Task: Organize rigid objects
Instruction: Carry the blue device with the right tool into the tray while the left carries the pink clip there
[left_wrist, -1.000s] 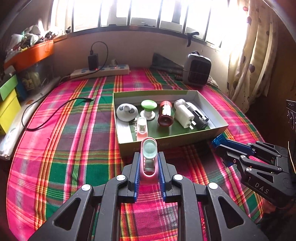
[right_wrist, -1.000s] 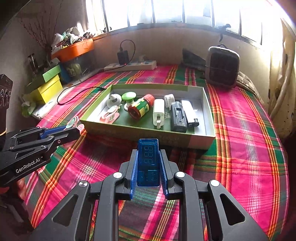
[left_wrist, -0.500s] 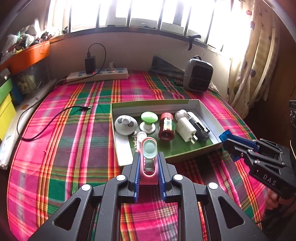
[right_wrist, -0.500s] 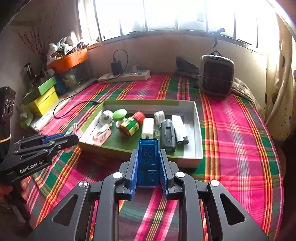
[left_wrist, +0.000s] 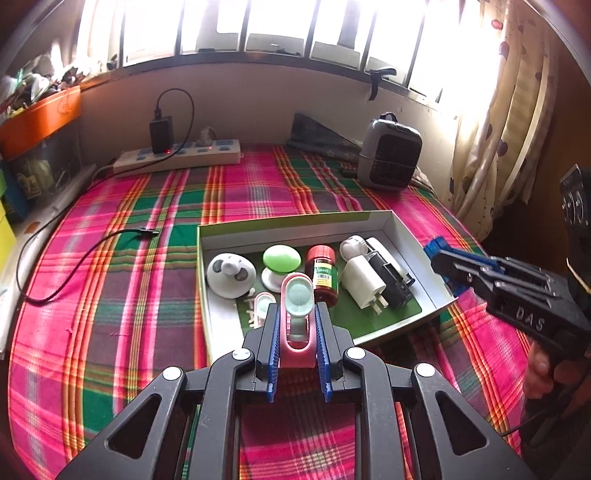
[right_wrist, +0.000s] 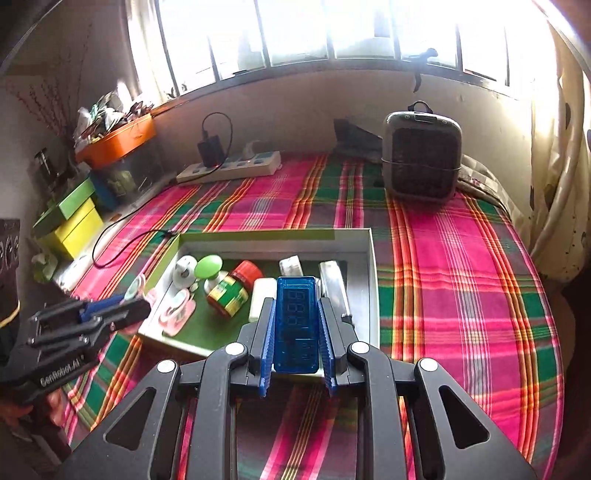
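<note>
Both hands rose; fingers (left_wrist: 274, 341) clamp pink clip (left_wrist: 297, 317), blue meter (right_wrist: 296, 323).

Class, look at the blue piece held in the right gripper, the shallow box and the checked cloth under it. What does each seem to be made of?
Blue piece: translucent, glossy plastic, apparently; digits show through its shell.
Shallow box: likely cardboard; thin, matt white walls folded at sharp corners, green outside.
Checked cloth: woven fabric, matt; the stripes follow its soft, slightly uneven lie.

Left gripper (left_wrist: 295, 325) and right gripper (right_wrist: 297, 325), both angled downward with jaws clamped on small held items, side by side.
</note>
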